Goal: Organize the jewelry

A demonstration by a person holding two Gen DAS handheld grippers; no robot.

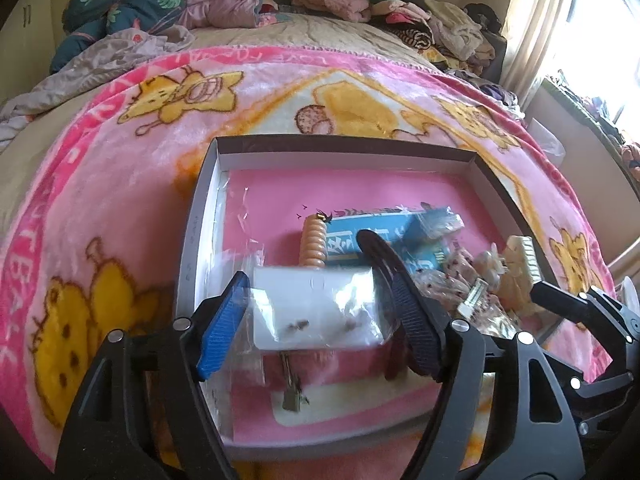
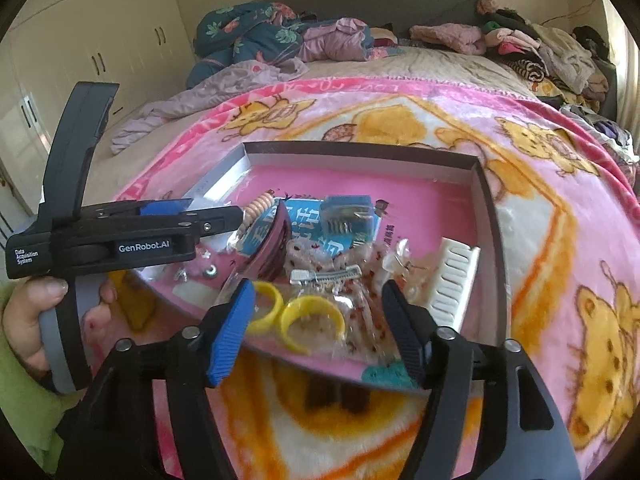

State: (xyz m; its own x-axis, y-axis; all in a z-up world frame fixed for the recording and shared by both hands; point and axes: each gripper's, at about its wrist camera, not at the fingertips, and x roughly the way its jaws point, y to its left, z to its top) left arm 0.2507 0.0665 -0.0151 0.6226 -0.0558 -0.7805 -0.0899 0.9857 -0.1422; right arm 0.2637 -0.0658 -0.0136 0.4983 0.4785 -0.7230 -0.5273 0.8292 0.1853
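Observation:
A shallow grey box with a pink floor lies on the bed; it also shows in the right wrist view. In it are a peach spiral hair tie, a blue packet, a dark headband, a silver clip, a white comb and bagged yellow rings. My left gripper is open around a clear bag with a white earring card. My right gripper is open, low over the bagged rings and a spotted fabric piece.
The box rests on a pink cartoon blanket. Piled clothes line the bed's far side. A curtain and window are on the right, wardrobes on the left. My left gripper's body reaches over the box's left side.

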